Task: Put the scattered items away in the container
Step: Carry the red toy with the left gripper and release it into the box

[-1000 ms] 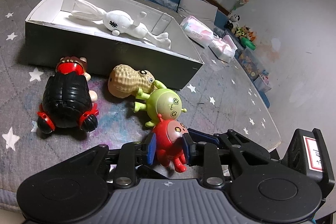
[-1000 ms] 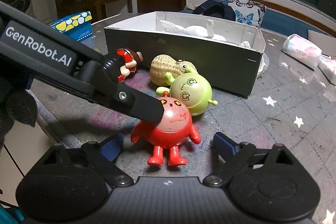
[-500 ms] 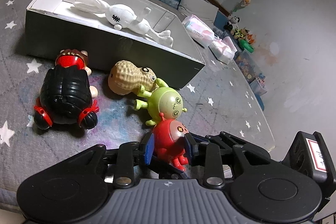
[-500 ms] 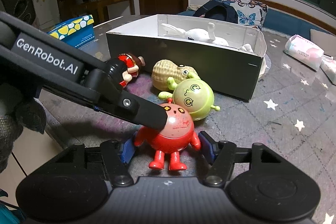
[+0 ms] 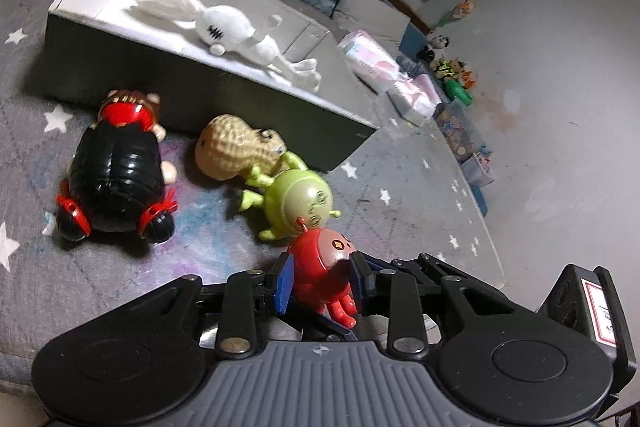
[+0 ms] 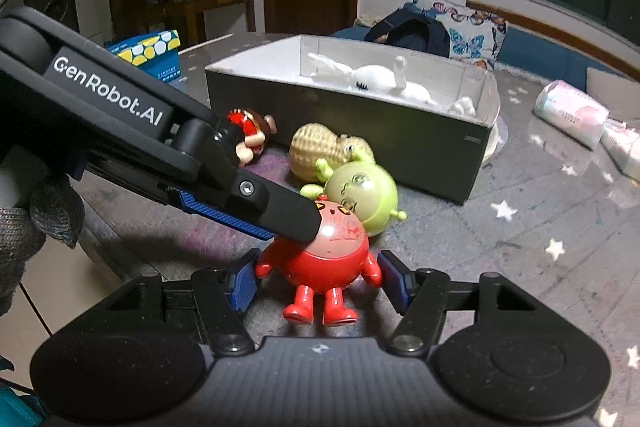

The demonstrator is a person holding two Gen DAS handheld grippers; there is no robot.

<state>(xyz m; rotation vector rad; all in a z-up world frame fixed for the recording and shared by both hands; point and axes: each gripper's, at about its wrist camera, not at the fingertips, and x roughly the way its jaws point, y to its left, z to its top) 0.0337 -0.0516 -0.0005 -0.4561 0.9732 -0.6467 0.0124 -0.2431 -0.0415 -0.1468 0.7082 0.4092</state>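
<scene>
Red figure [image 6: 324, 259] on starred cloth [image 6: 520, 227], short of box [image 6: 400, 131]; left gripper [image 5: 322, 281] closing, pads against its body; right gripper [image 6: 318, 277] flanking, pads at its arms, contact uncertain; green figure [image 6: 362, 197] adjacent.

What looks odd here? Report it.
Both grippers flank one red round toy: the left gripper is closing its jaws on the body while the right gripper brackets its arms. The green toy, peanut toy and black figure lie toppled outside the box.
</scene>
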